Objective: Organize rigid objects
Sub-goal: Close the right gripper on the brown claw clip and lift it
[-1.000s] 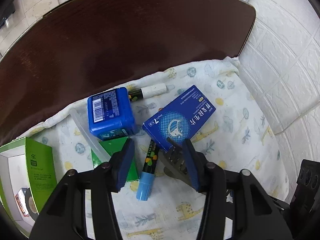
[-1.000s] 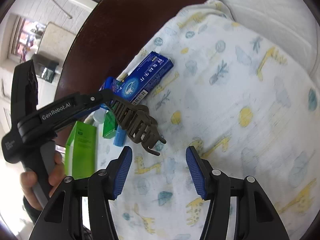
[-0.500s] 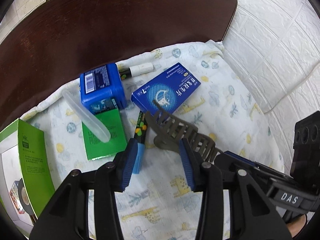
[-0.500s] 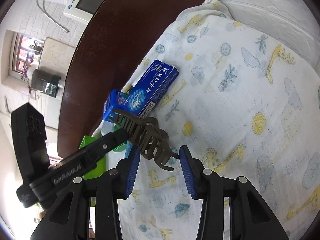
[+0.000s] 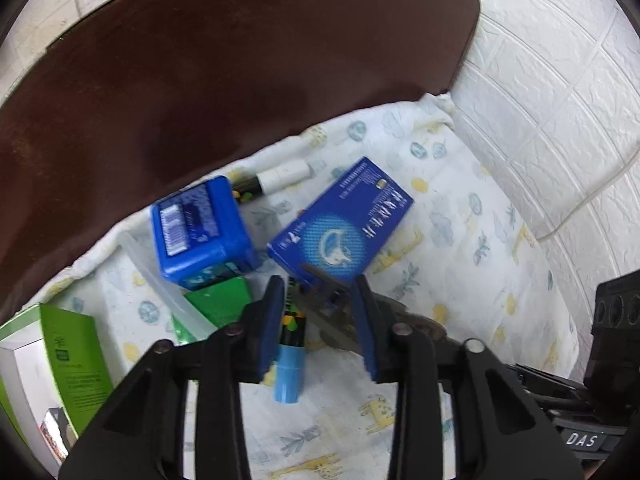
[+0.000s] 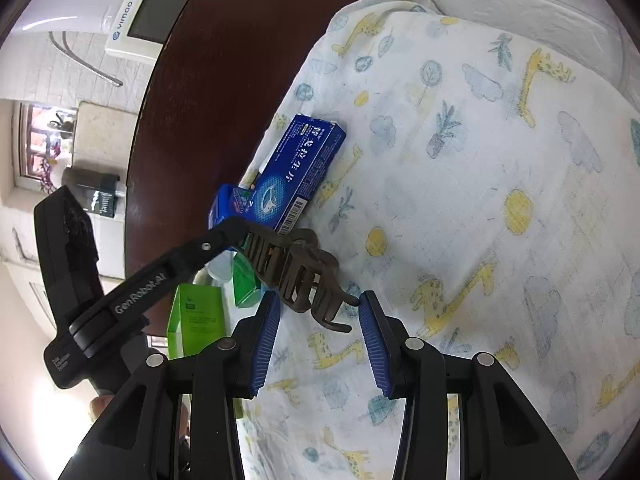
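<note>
I see both claws, left [image 5: 320, 320] and right [image 6: 316, 340], black with ribbed blue pads. The hair clip [image 6: 298, 276] is dull brown. The cloth [image 6: 460, 200] is white with yellow giraffes, pale blue clouds and trees. Two boxes are deep blue: flat [image 5: 344, 220], chunky [image 5: 200, 228]. The counter [image 5: 220, 60] is dark reddish-brown; one carton [image 5: 76, 352] is green.

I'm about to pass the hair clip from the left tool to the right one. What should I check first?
1. Left tool gripping hair clip: ok; its jaws have just closed further, with the clip between them.
2. Right tool clamped on clip: not ok; its jaws have just closed partway, and the clip's teeth sit between the tips, unpressed.
3. Blue-capped marker out of the left jaws: cannot tell; it lies right beside one pad.
4. Bare cloth beyond the right tool: ok.
</note>
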